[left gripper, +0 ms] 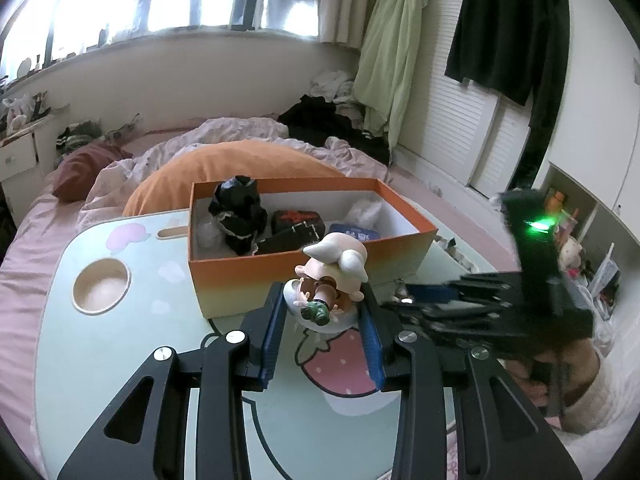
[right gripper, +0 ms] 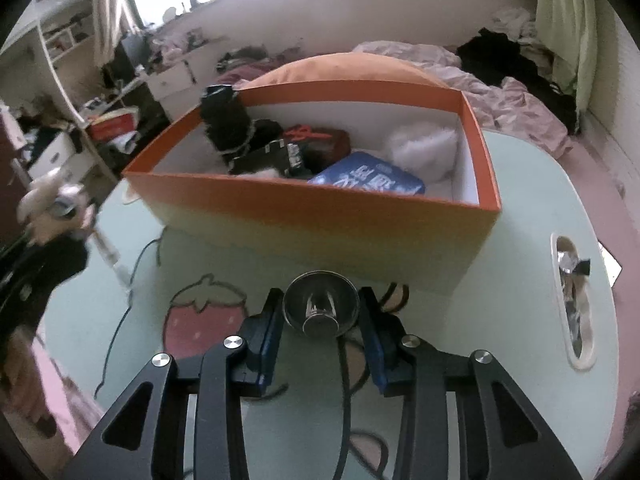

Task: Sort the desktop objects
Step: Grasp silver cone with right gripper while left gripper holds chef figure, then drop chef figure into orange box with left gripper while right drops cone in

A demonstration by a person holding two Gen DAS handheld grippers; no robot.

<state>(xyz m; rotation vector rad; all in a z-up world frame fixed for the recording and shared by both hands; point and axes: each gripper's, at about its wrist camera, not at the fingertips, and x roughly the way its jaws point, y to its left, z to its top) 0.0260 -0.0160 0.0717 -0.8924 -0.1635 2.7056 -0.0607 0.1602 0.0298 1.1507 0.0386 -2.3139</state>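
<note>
Your right gripper (left gripper: 416, 300) shows in the left wrist view only as a dark, blurred shape with a green light, so its fingers cannot be read there. In the right wrist view your left gripper sits at the frame's left edge, smeared by blur, and the figurine (right gripper: 52, 208) it carries is a pale blob without detail. The contents of the orange box (right gripper: 320, 208) overlap one another: a black bundle (right gripper: 224, 120) stands at the back left, a dark pouch with red stitching (right gripper: 320, 136) lies behind a blue packet (right gripper: 372, 180), and a white fluffy item (right gripper: 424, 148) fills the far right corner; what any of them is stays hard to make out. The near wall of the box hides its floor.

Your left gripper (left gripper: 324, 312) is pinching the figurine (left gripper: 328, 280) between its 2 blue pads, above the pale green table (left gripper: 160, 320) and just in front of the box. The figure is cream and peach, with a white pointed cap, a round white base and a small green piece facing the camera.

Your right gripper (right gripper: 320, 316) is pinching a small metal funnel (right gripper: 320, 308) between its 2 blue pads, which press on the rim from either side. The funnel is shiny steel, its spout pointing at the camera, held over the strawberry print (right gripper: 204, 316) close to the box's front wall.
</note>
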